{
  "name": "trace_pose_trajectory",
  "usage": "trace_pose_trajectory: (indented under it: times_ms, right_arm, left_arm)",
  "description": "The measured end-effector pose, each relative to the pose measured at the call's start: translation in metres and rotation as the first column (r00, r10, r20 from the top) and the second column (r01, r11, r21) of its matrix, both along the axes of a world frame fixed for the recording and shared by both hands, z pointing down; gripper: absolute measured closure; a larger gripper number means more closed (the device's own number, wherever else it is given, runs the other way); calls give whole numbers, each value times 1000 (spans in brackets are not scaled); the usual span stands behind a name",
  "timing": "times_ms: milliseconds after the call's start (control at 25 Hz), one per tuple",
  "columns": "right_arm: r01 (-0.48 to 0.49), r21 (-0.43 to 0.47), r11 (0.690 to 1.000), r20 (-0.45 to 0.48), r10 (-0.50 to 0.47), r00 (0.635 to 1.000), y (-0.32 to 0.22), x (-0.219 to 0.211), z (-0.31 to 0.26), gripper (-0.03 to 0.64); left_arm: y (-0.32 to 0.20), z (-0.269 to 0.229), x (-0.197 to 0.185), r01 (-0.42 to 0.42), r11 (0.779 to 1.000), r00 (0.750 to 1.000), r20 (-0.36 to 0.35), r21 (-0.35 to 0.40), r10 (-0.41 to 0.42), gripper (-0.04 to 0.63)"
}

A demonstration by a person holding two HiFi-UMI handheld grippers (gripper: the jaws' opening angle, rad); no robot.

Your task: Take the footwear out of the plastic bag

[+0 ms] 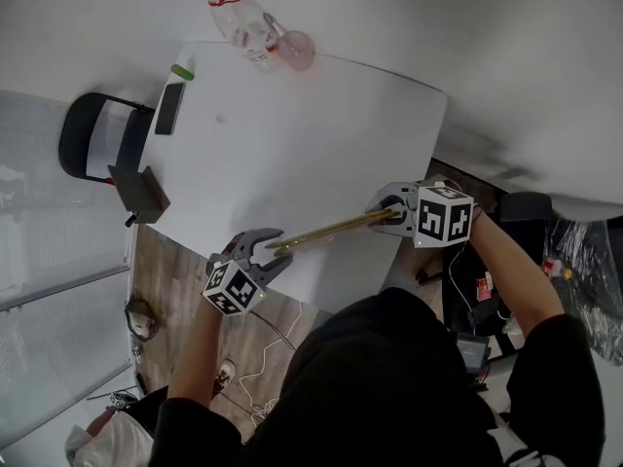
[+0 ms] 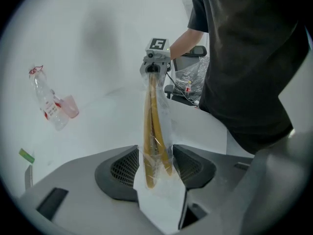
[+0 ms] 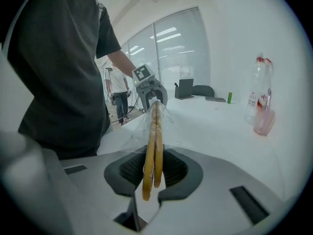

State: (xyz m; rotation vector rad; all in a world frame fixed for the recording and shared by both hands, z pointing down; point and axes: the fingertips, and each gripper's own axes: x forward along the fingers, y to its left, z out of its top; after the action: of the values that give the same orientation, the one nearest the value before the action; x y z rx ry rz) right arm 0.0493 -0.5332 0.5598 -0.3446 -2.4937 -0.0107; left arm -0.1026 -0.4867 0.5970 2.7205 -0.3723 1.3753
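Note:
A pair of flat yellow footwear (image 1: 331, 230) inside a clear plastic bag (image 2: 164, 126) hangs in the air between my two grippers, over the near edge of the white table (image 1: 292, 144). My right gripper (image 3: 150, 173) is shut on one end of the footwear (image 3: 152, 146), whose tips poke out past the jaws. My left gripper (image 2: 155, 165) stands open around the other end. The loose film fills the gap there and the yellow soles (image 2: 152, 146) sit clear of the pads. Each gripper faces the other: the right one (image 2: 152, 68), the left one (image 3: 152, 98).
At the table's far end stand a clear bottle (image 1: 245, 27) and a pink cup (image 1: 295, 51). A dark phone (image 1: 168, 108) and a green marker (image 1: 182, 71) lie on its left side. A black chair (image 1: 97, 139) stands left of the table. Cables run across the wooden floor (image 1: 161, 280).

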Motion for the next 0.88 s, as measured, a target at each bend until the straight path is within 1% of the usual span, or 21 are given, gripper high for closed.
trace_pose_trajectory:
  times_ms: [120,200,280,320,400,640,760,880]
  right_arm:
    - [-8,95,995,-5,8,1000,10,-2,-26,545]
    - [-30,134,991,3,30,1000,17,-3,-42,546]
    - [-52,163,985,-2,53,999,23,-2,-55,546]
    - [-60,178,982,-10,63,998,26,0,-60,546]
    - [-73,212,975,-29,81,996,29,1,-68,547]
    - [-96,275,957,-74,121,990,39,0,-85,548]
    - [-101,305,947,-92,135,987,39,-3,-91,548]
    - [-109,314,943,-98,147,984,43,-7,-99,548]
  left_arm:
    - [10,7,-1,21,999,999,-37,-34,-22,361]
    - [13,8,1,6,999,999,-49,-34,-7,360]
    - [14,5,7,-18,1000,999,-51,1,18,373]
    - [12,4,10,-28,999,998,-49,28,29,425]
    - [7,-1,12,-43,996,998,-50,81,47,456]
    - [11,-11,13,-81,984,989,-110,156,98,463]
    - [8,-13,11,-83,981,985,-132,175,107,463]
    - [11,-19,5,-85,979,984,-138,187,112,463]
